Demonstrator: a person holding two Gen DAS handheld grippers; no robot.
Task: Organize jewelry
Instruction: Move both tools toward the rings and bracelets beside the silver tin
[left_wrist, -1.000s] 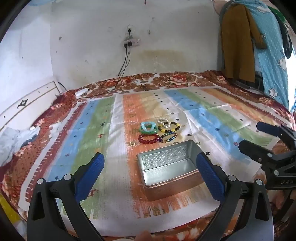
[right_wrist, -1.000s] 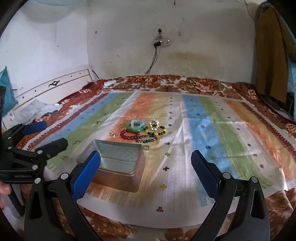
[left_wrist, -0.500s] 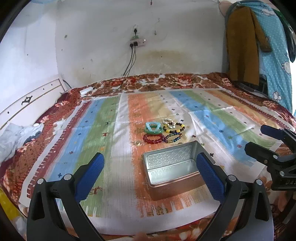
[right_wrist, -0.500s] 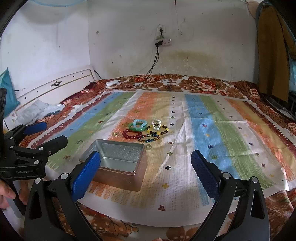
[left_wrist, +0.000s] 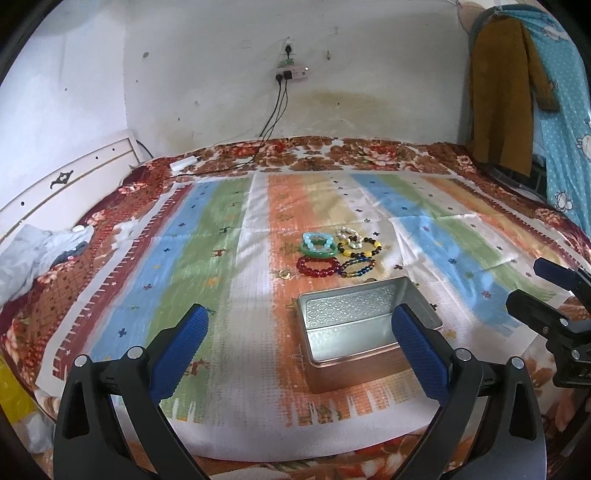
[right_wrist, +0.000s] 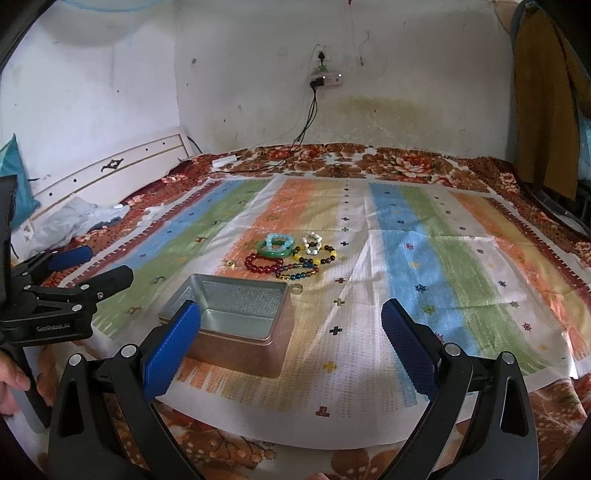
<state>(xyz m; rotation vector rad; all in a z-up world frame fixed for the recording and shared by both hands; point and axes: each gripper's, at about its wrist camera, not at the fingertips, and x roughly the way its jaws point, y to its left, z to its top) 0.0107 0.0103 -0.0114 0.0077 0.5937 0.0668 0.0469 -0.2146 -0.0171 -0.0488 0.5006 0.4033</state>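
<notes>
Left wrist view shows the jewelry lying in a tight cluster just beyond the far rim of the open metal tin (left_wrist: 364, 325): a red bead bracelet (left_wrist: 318, 266) nearest the tin, a dark multicoloured bead bracelet (left_wrist: 357, 267) touching it on the right, a green bangle (left_wrist: 319, 246) with a pale blue bracelet on top behind the red one, a yellow and black bead bracelet (left_wrist: 364, 248) and a white bead bracelet (left_wrist: 349, 236) farthest from the tin, and a small gold ring (left_wrist: 283, 273) just left of the red beads. A second ring (right_wrist: 296, 289) lies by the tin's far right corner in the right wrist view. Over the last second both cameras have lifted and tipped a little, so the tin and the cluster sit slightly lower and farther in the picture, while nothing on the striped cloth (left_wrist: 207, 258) over the bed has shifted. The tin holds nothing, so sorting has apparently not begun; this reads as settling into a start pose. The left gripper (left_wrist: 299, 332) has its jaws released wide, framing the tin without touching it, and the right gripper (right_wrist: 291, 332) hangs equally wide to the tin's right, holding nothing. Either would need to reach past the tin to the beads.
</notes>
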